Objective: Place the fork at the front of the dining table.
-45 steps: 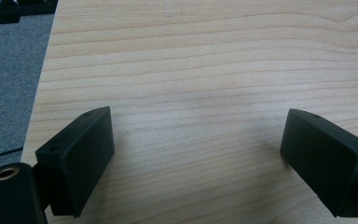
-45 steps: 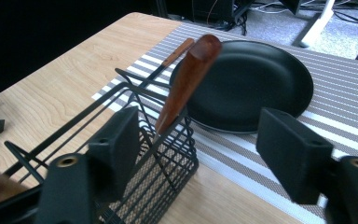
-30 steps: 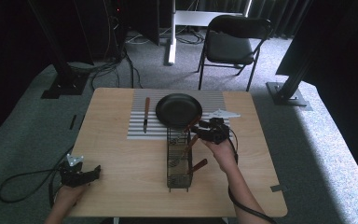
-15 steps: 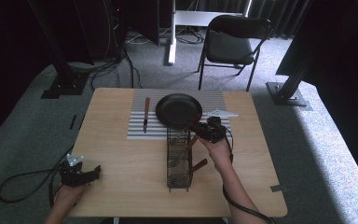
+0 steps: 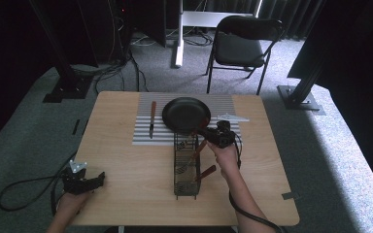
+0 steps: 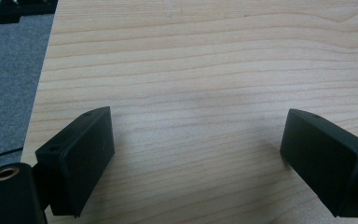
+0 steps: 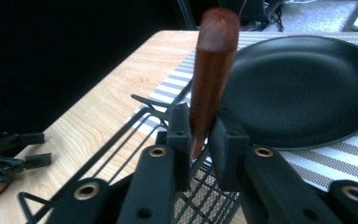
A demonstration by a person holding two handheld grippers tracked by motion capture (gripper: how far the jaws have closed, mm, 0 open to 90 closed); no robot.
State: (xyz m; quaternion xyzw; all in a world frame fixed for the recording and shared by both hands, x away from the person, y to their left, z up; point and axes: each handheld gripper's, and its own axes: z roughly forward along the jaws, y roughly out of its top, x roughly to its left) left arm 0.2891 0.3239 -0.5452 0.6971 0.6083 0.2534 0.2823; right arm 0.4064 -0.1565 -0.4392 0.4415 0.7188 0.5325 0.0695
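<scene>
Wooden table [image 5: 126, 165] holds our work. We see our right gripper [image 7: 200, 140] just closing tight on a brown handle [image 7: 212, 70], maybe a spoon's, in the wire basket [image 5: 184, 187] at six o'clock from the pan [image 5: 187, 114]. Our left gripper [image 6: 196, 158] gapes wide.

One black frying pan [image 5: 186, 114], one wire utensil basket [image 5: 185, 165], one striped mat [image 5: 145, 136] under the pan, one knife [image 5: 152, 118] left of the pan, two wooden-handled utensils [image 5: 197, 150] in the basket, and one folding chair [image 5: 240, 48].
</scene>
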